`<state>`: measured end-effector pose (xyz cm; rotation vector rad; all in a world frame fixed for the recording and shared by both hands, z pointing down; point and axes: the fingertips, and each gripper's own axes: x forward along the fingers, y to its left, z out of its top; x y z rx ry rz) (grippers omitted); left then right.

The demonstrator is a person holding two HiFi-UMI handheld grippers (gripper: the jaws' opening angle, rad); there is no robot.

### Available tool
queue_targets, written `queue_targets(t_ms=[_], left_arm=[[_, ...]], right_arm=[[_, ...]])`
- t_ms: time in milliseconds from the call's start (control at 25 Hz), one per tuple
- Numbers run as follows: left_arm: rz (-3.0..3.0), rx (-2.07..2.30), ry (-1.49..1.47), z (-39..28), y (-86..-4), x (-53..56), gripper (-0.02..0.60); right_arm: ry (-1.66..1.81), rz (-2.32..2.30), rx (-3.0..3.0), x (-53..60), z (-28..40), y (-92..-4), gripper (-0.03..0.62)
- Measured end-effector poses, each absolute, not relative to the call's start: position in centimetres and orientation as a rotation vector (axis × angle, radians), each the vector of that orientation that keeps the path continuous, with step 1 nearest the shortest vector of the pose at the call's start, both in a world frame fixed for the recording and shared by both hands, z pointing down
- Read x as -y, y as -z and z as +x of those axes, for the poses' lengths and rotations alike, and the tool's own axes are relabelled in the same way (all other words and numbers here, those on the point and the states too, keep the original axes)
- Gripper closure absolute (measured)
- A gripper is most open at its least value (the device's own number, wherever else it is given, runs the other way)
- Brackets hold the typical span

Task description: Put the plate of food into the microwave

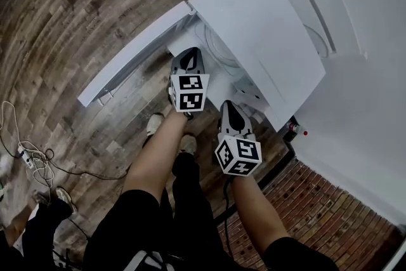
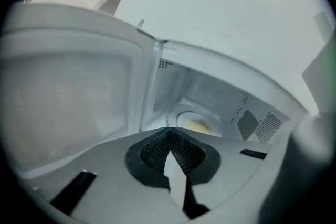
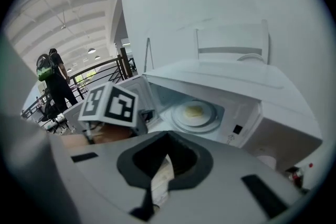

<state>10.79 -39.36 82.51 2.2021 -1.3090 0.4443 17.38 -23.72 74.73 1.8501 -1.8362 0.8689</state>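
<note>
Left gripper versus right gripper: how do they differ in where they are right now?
The left gripper reaches to the open white microwave's mouth; the right gripper hangs back, nearer the person's body. The left gripper's view half hides the white plate of yellow food behind its tips; the right gripper's view shows it whole. Shared: both are shut and empty.

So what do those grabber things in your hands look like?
The left gripper and right gripper each have a grey body with dark, net-patterned pads inside. Each carries a white cube with black square markers. A black cable hangs below the right one. The person wears black short sleeves.
</note>
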Motion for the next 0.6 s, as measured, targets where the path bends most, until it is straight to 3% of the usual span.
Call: queue_targets(t_ms=[320,600], left_arm=[[2.111,1.179,-0.471,6.5,-68.7,30.1,0.583],[2.254,1.177,-0.403,9.6,-52.4,29.5,0.583]], right_arm=[[-0.841,1.914,1.974,23.7,15.5,-64.4,0.586],[-0.742,2.028,2.105,25.9,19.1,-50.5,0.586]])
